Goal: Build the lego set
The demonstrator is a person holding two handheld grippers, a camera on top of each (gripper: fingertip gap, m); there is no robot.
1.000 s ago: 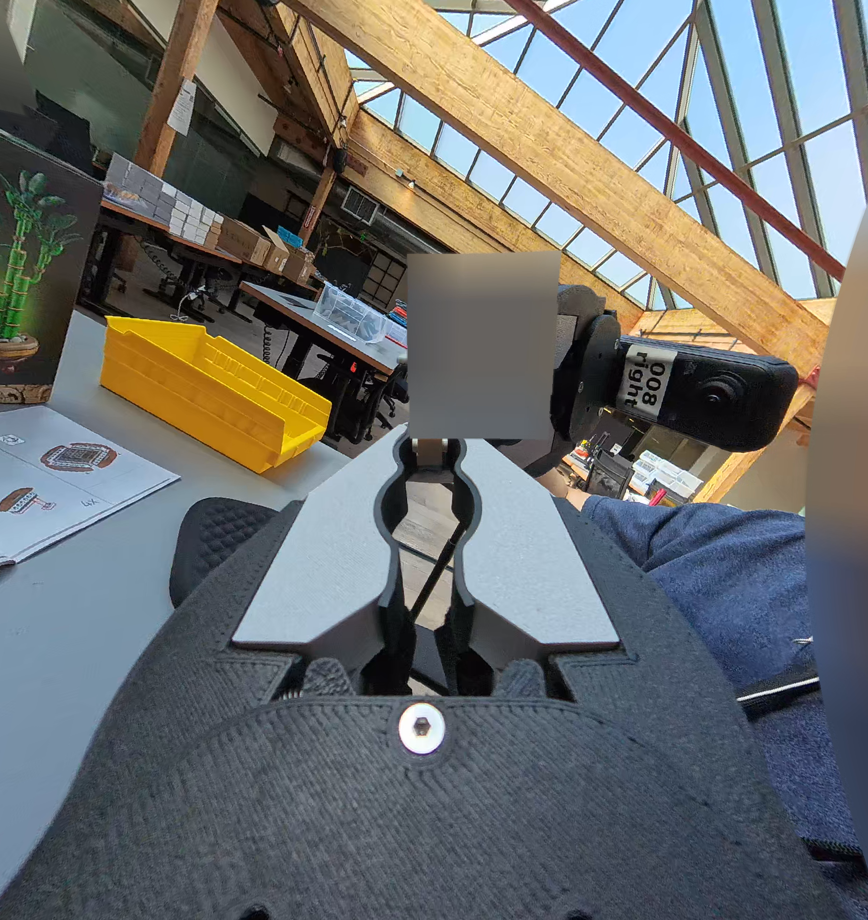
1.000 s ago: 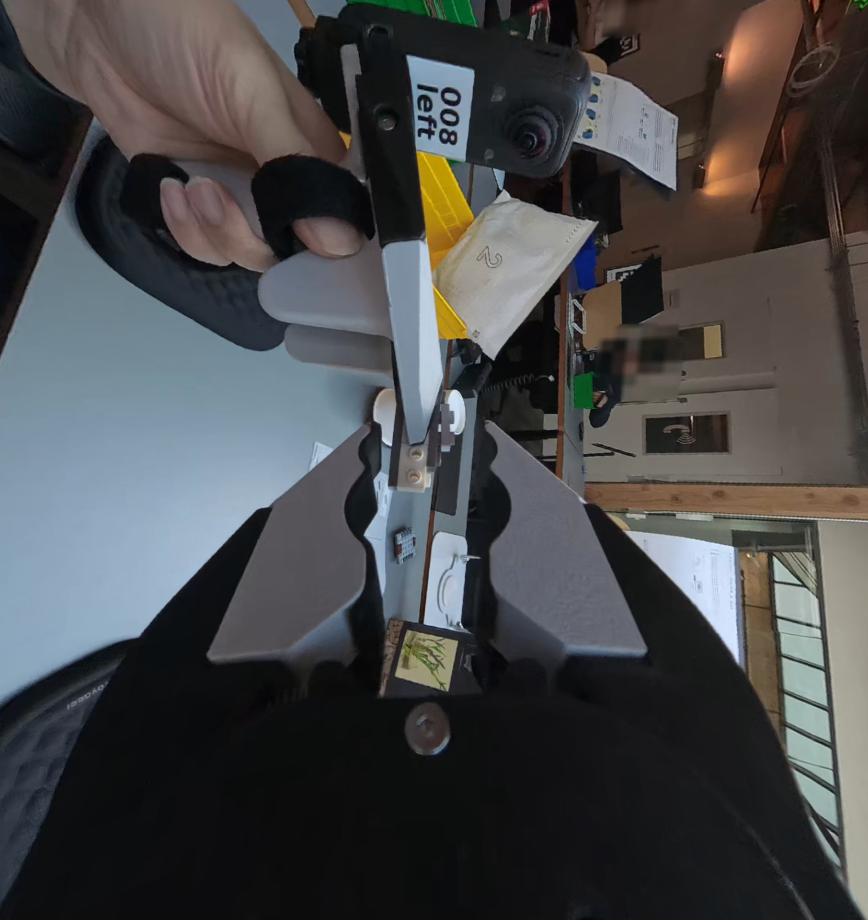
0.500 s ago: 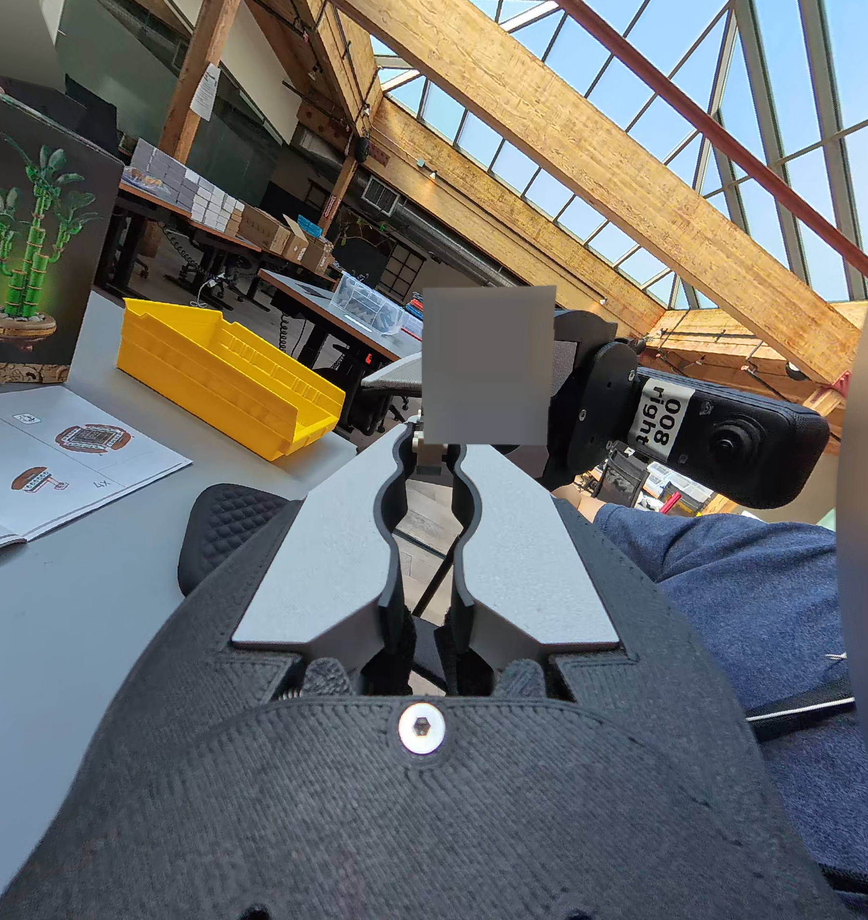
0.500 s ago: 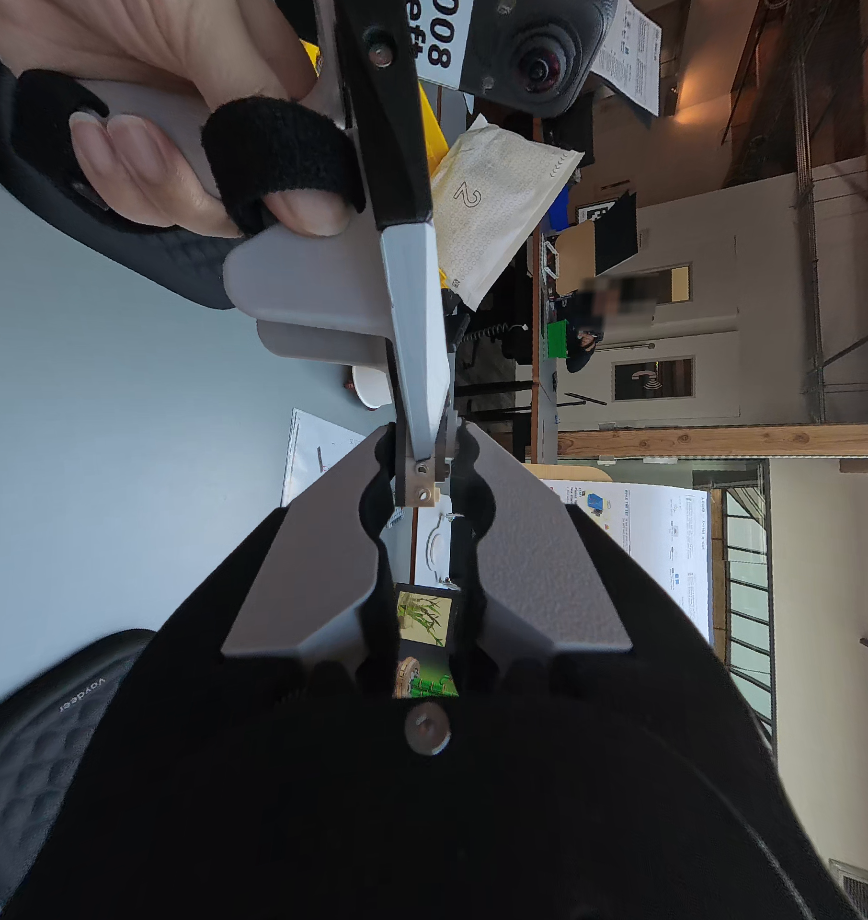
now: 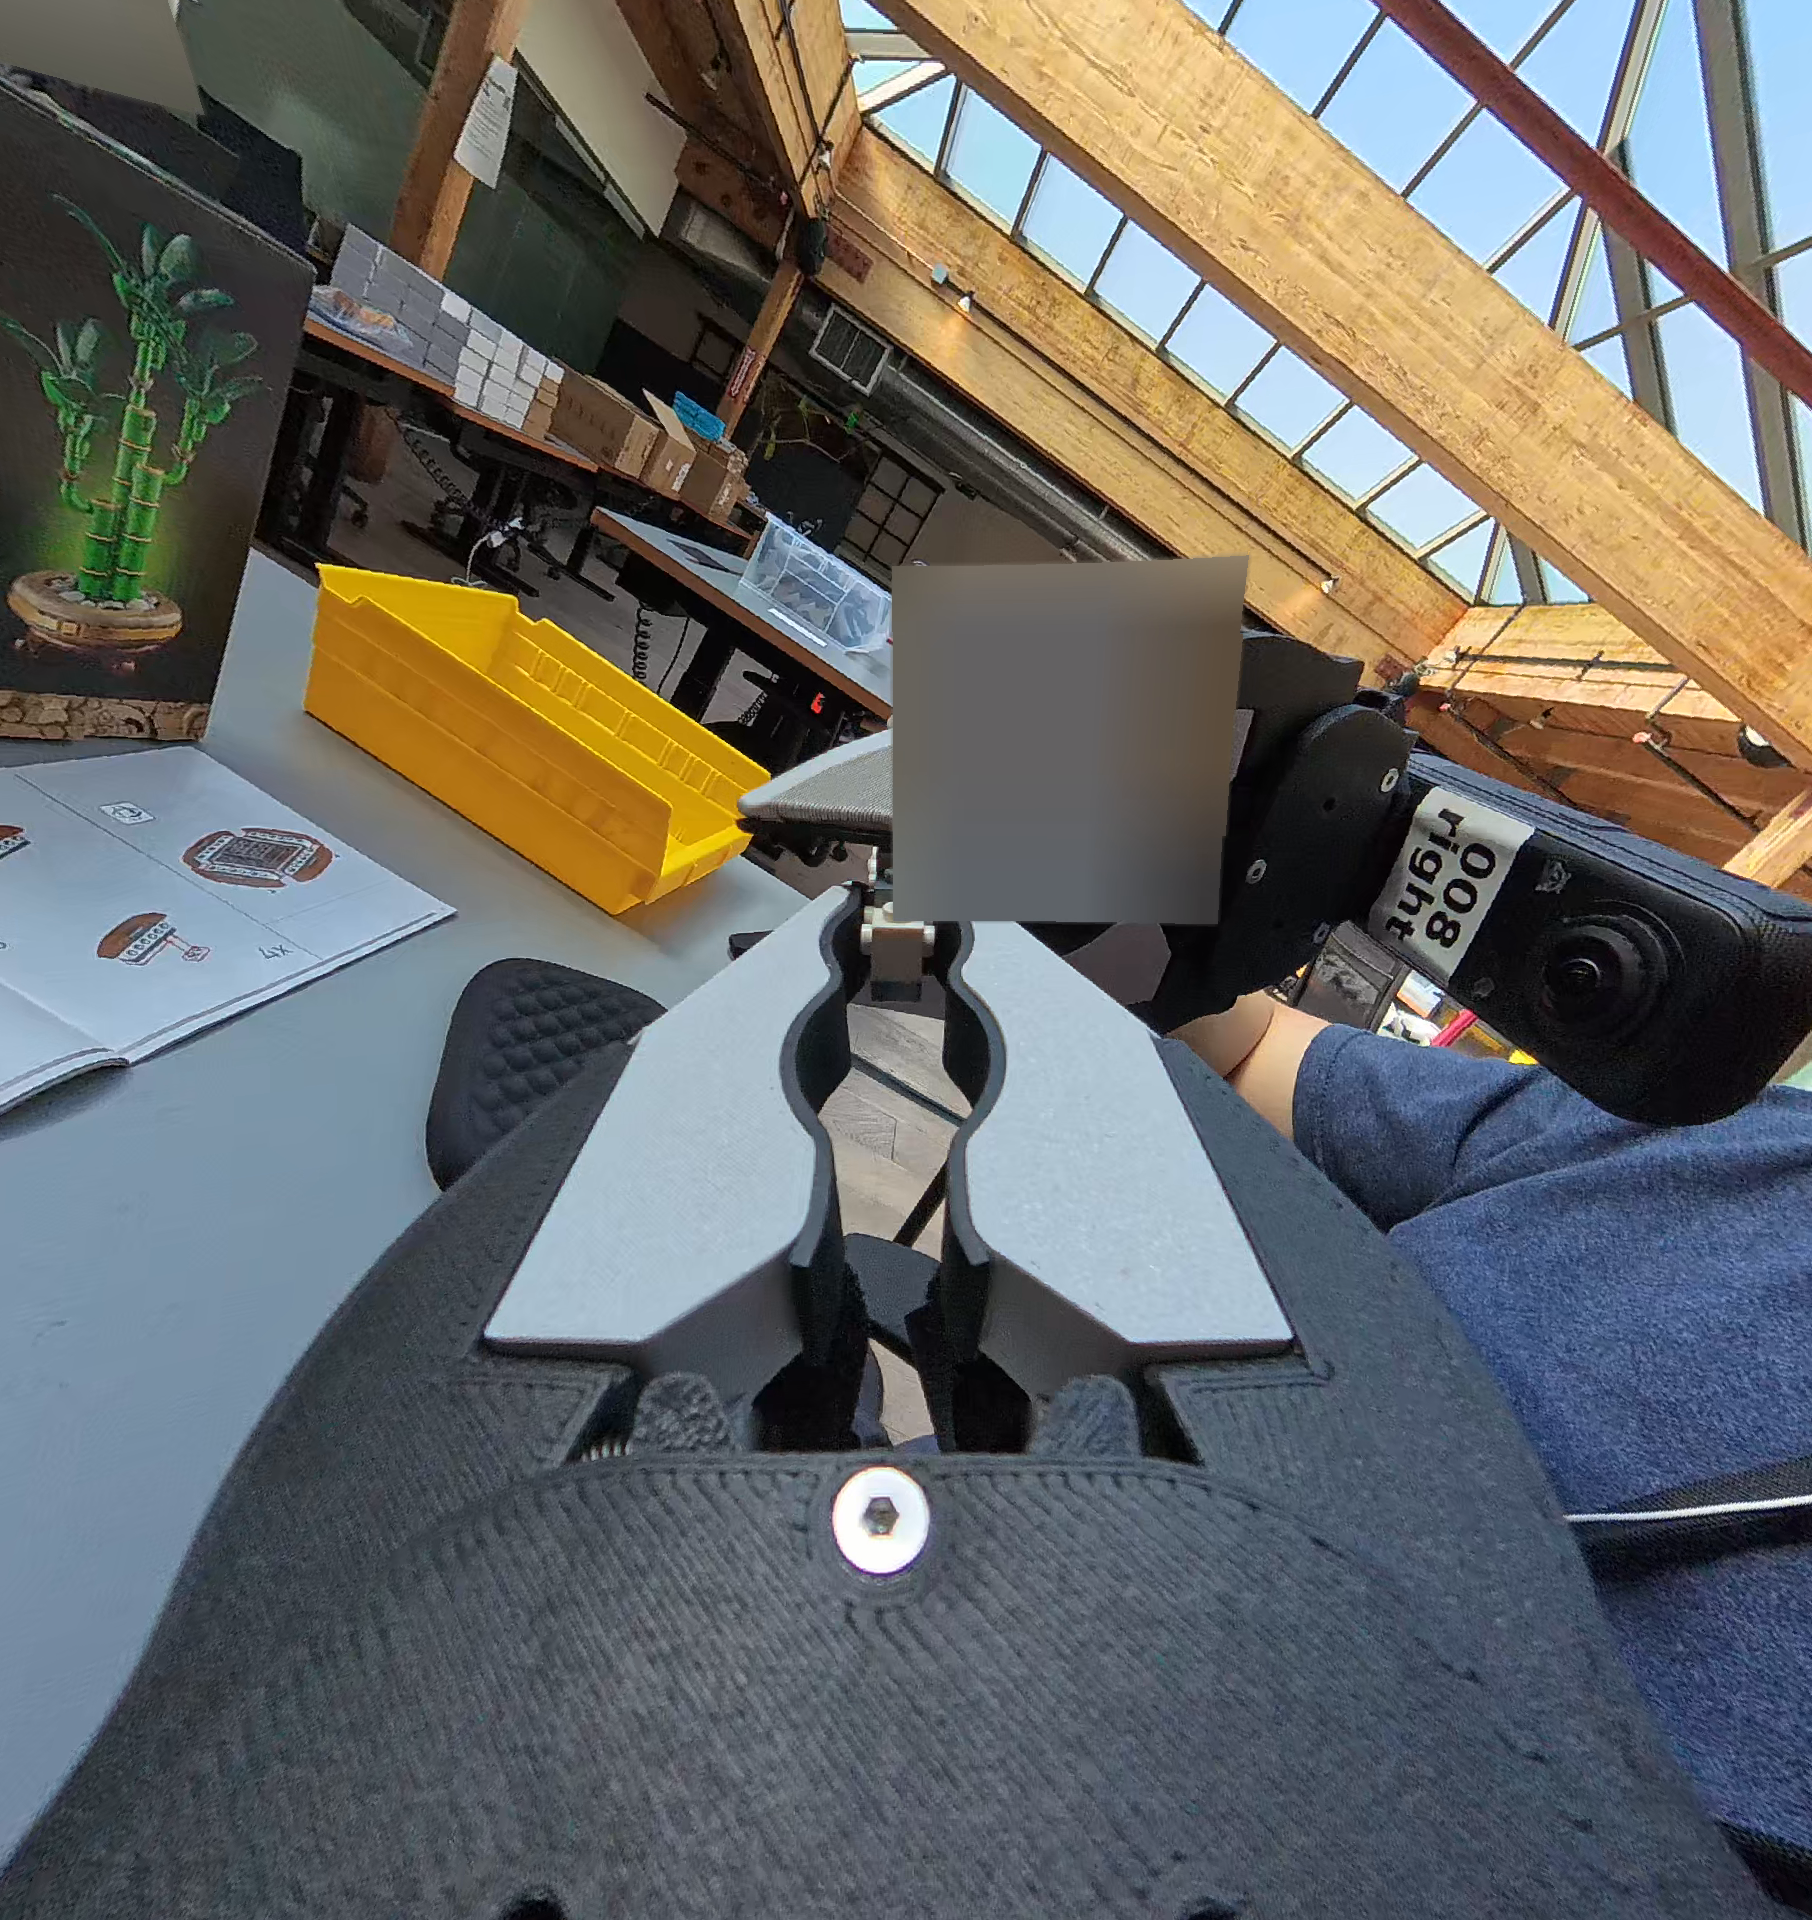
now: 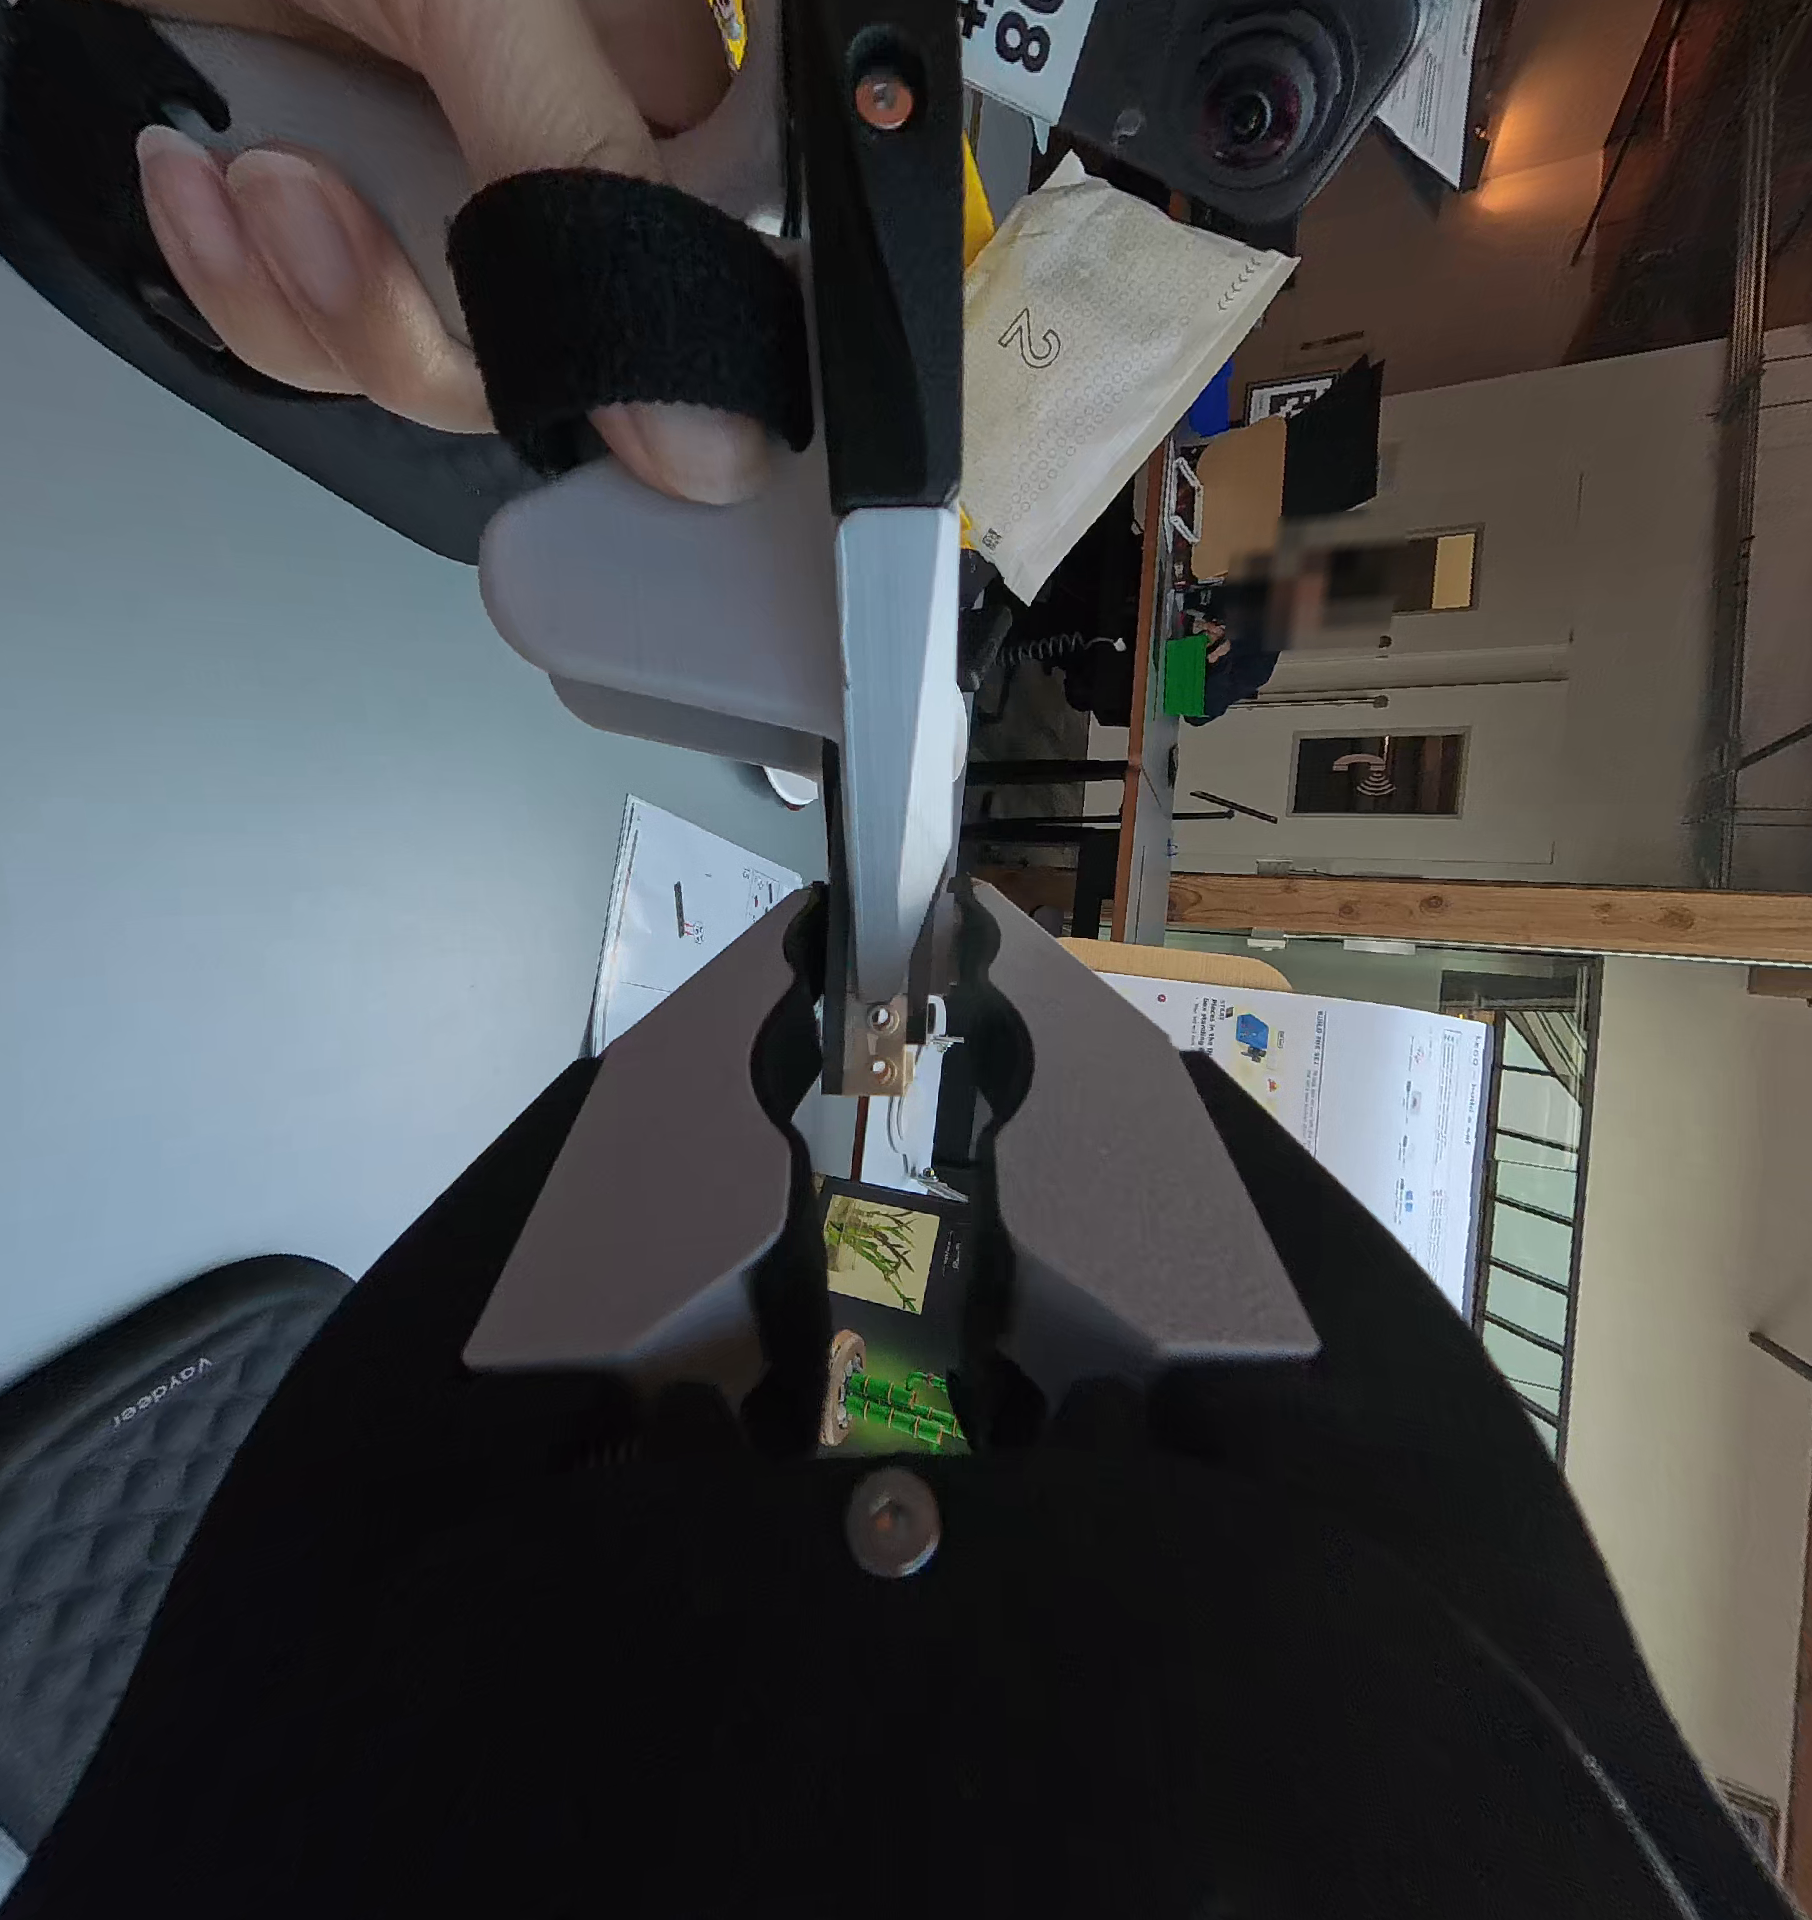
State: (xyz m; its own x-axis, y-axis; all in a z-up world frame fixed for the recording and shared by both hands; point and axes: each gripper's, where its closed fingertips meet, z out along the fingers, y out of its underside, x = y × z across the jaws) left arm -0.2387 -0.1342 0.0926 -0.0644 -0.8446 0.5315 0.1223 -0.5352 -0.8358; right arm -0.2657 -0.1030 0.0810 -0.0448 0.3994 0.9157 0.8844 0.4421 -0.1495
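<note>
My left gripper [image 5: 897, 935] is shut on a small tan and grey lego piece [image 5: 897, 956], held up off the grey table [image 5: 154, 1351]. The right gripper's camera body [image 5: 1567, 935] shows close beyond it; its fingers are hidden by a blurred patch. In the right wrist view my right gripper [image 6: 889, 904] has its jaws narrowed around the left gripper's silver finger [image 6: 897, 790] and the tan piece [image 6: 881, 1049] at its tip. A small grey part [image 6: 938, 961] sits against my right finger. A hand [image 6: 362, 260] holds the left gripper.
A yellow bin [image 5: 528, 717], the set's box with a bamboo picture [image 5: 102, 416] and an open instruction booklet [image 5: 154, 914] are on the table to the left. A black wrist rest [image 5: 528, 1039] lies near. A numbered paper bag [image 6: 1089, 353] leans in the bin. A blue sleeve [image 5: 1608, 1299] is at right. Only a small space, under 4 cm, lies between the two pairs of fingers.
The two grippers have come together. The left gripper's tip with the piece has moved in between my right fingers, and the right jaws have narrowed around it.
</note>
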